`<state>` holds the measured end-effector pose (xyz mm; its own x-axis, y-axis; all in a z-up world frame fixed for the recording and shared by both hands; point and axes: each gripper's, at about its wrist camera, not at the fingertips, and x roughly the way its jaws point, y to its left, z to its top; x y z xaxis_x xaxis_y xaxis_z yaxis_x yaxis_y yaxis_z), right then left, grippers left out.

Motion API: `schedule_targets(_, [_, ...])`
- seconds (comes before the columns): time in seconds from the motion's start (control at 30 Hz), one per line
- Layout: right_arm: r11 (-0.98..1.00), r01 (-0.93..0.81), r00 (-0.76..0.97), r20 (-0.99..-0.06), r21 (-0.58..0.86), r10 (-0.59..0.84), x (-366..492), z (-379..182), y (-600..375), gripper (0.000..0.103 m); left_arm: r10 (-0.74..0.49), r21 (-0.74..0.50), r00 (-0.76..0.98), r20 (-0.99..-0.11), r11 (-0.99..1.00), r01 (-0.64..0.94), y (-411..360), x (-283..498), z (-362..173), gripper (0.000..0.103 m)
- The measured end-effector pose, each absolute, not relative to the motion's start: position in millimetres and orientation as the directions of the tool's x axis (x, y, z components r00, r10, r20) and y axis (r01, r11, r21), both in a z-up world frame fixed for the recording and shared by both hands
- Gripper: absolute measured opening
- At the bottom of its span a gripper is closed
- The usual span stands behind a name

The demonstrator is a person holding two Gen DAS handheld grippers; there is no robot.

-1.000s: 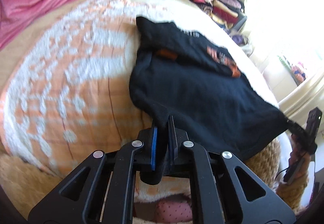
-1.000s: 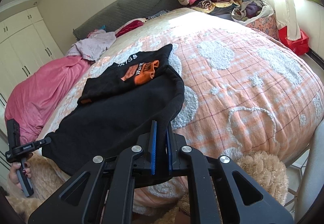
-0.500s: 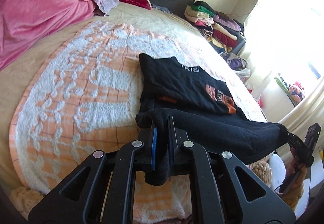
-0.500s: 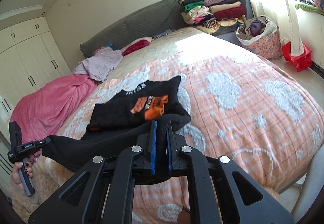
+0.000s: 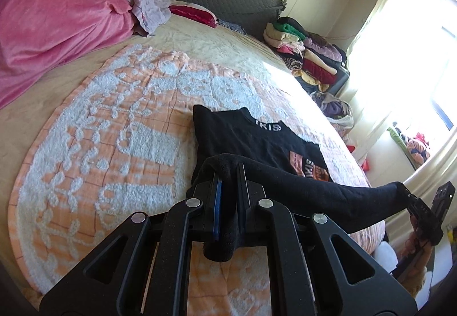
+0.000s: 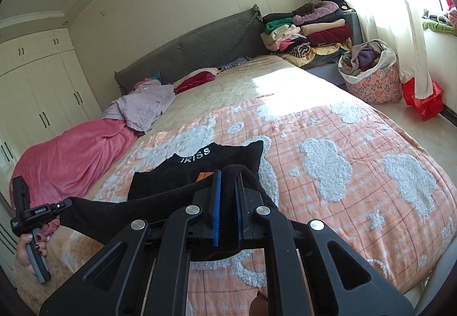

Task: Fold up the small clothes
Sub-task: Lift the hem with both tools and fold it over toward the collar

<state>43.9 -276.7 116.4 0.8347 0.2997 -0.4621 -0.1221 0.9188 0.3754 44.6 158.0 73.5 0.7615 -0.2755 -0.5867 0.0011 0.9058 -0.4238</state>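
One black T-shirt (image 5: 257, 142) lies on the bed's orange-and-white blanket (image 5: 120, 144) near the foot edge, its hem lifted clear. Two grippers hold that hem: the left gripper (image 5: 228, 176) and the right gripper (image 6: 227, 181), each with fingers clamped tight on a hem corner, the cloth stretched between them. One pink duvet (image 6: 71, 153) sits toward the headboard.

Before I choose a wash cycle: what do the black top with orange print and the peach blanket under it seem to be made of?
The black top with orange print looks like soft matte knit, probably cotton jersey: it drapes limply between the claws and has no sheen. The peach blanket with white tufted shapes looks like quilted woven cotton with raised, fuzzy chenille-like patches. The exact fibres can't be told.
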Motion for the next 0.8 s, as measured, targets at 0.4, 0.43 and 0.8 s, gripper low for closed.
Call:
schedule_targets(0.4, [0.931,-0.094,0.828,-0.493,0.351,0.269,87.3,119.2,-273.3,0.008,-0.246,-0.420,0.770,-0.588,0.907,-0.030,159.0,80.8,77.8,0.003])
schedule_targets(0.43, [0.933,-0.093,0.826,-0.496,0.348,0.268,91.6,119.4,-272.8,0.008,-0.240,-0.414,0.770,-0.591,0.909,-0.035,159.0,84.6,77.2,0.003])
schedule_targets(0.8, [0.941,-0.084,0.803,-0.537,0.328,0.259,144.6,108.3,-266.7,0.008,-0.187,-0.378,0.759,-0.623,0.922,-0.082,161.9,125.1,65.0,0.003])
